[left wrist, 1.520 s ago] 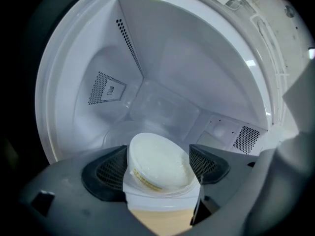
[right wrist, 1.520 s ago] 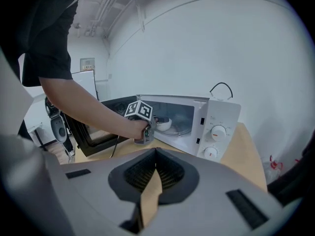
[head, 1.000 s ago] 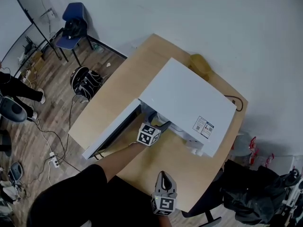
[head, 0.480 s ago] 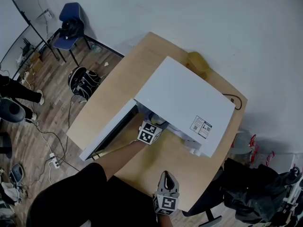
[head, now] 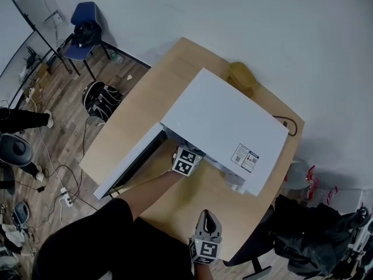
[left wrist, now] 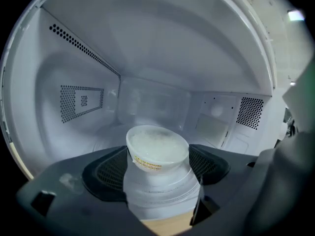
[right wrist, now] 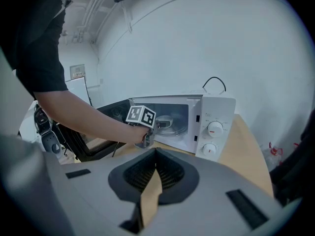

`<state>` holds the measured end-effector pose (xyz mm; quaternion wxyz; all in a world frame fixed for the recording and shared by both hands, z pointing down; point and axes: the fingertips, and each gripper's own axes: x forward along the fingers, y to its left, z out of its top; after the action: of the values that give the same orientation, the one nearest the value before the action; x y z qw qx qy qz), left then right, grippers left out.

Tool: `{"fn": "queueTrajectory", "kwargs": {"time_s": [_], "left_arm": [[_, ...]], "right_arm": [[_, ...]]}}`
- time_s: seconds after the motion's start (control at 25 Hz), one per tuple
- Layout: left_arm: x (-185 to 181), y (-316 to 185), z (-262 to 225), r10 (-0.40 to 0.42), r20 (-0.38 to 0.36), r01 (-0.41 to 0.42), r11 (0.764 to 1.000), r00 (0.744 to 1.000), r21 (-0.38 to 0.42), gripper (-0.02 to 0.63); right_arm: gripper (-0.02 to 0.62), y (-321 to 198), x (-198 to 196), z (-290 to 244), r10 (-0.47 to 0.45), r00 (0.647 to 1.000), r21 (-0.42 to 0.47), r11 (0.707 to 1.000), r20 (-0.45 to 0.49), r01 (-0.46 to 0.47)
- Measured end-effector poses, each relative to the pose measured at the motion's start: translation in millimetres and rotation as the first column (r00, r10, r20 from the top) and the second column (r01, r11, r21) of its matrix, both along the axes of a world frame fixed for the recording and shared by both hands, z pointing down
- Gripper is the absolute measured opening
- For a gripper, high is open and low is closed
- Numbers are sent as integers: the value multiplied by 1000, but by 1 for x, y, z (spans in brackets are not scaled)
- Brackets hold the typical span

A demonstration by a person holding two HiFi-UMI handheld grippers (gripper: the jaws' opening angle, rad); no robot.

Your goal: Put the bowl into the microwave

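- Inside the microwave (head: 224,127), the left tongs (left wrist: 156,168) pinch the bowl (left wrist: 157,146); the jaws are spread only as wide as the bowl, one dark pad pressed to each of its sides
- The bowl is white with a pale film over its top and a small yellow label under the rim; it sits upright between the pads, in front of the microwave's back wall; whether it touches the microwave's floor cannot be told
- At the microwave's mouth, the left tongs' marker cube (head: 185,160) shows just outside the opening, with the person's forearm (head: 145,194) reaching toward it across the table (head: 157,92)
- The microwave's door (head: 125,165) stands swung wide open, off to the left of the opening
- In front of the microwave and well apart from it, the right tongs (right wrist: 156,173) hang above the table's near edge; their jaws are pressed together at the tips and hold nothing; only the table's wood shows through the narrow wedge below
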<state>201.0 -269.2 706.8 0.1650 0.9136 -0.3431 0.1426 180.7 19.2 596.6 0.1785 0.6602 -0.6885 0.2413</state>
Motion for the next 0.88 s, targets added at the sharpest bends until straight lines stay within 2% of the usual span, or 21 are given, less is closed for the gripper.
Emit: {"fn": "queueTrajectory", "kwargs": {"time_s": [0.16,0.32,0.56,0.88], "left_arm": [[-1,-1,0,0,6,0,1000,1000,12,364],[-5,7,-9,29,21,-30,997,999,67,364],[-37,24,-16,8,-12,-7,999,1000,32,364],[-96,113,-78,32,-150,-35,999,988,-21,364]], "right_arm": [[60,1,-2,-1,-6,1000,3,1000,-11,6],[60,3,-4,-5,-11,1000,17,1000,-27,11],[60,8,-23,-14,-15,999,37,999,-30,16],[60,32,-44,-41,52,998,115,992,-41,-47]]}}
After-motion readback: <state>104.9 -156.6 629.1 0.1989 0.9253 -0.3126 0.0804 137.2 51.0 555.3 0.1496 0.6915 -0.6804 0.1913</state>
